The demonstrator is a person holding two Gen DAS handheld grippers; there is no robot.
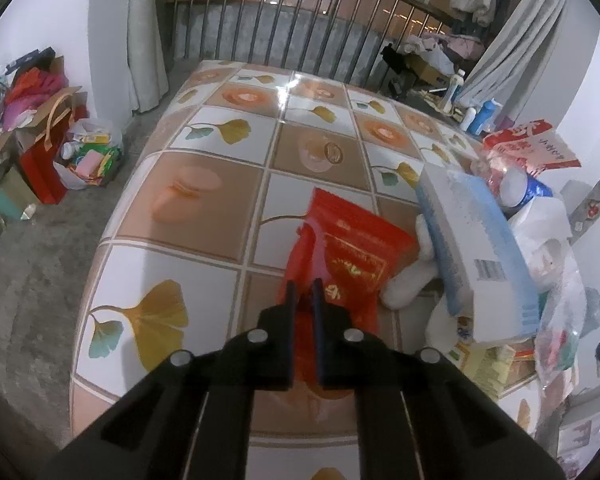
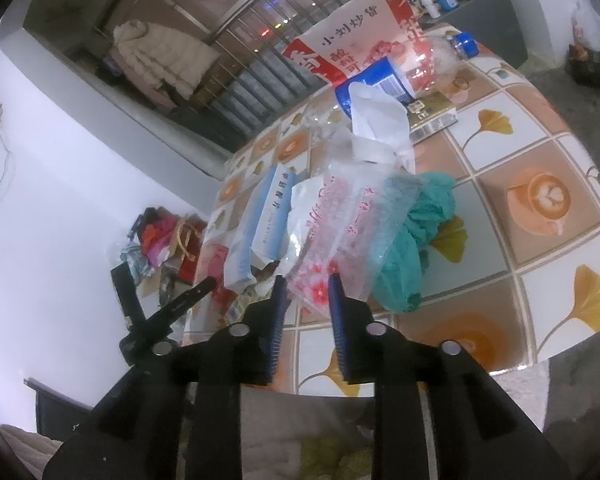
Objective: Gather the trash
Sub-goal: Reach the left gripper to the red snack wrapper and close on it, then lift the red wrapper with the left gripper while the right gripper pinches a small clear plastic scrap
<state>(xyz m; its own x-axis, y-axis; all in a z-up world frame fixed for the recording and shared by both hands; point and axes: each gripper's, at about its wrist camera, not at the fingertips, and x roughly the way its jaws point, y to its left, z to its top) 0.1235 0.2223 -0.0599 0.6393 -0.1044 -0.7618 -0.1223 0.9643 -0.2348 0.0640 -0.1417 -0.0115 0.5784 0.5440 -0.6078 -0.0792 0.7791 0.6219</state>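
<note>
My left gripper (image 1: 304,294) is shut on a thin fold of a red plastic bag (image 1: 352,240) that lies on the tiled-pattern table (image 1: 204,208). Beside the bag a blue and white box (image 1: 476,240) leans on white wrappers. In the right wrist view my right gripper (image 2: 306,288) is open. Its fingertips (image 2: 334,292) stand at the near edge of a clear plastic bag with red flowers (image 2: 340,232), and the pads are not pressing on it. A teal bag (image 2: 416,240), white tissue (image 2: 376,120) and a blue-capped bottle (image 2: 400,68) lie around it.
A red and white paper bag (image 2: 352,40) stands at the far end of the table (image 2: 520,152). On the floor to the left sit gift bags and a white bag of rubbish (image 1: 92,152). A metal railing (image 1: 300,32) runs behind, and bottles (image 1: 456,88) stand at the back right.
</note>
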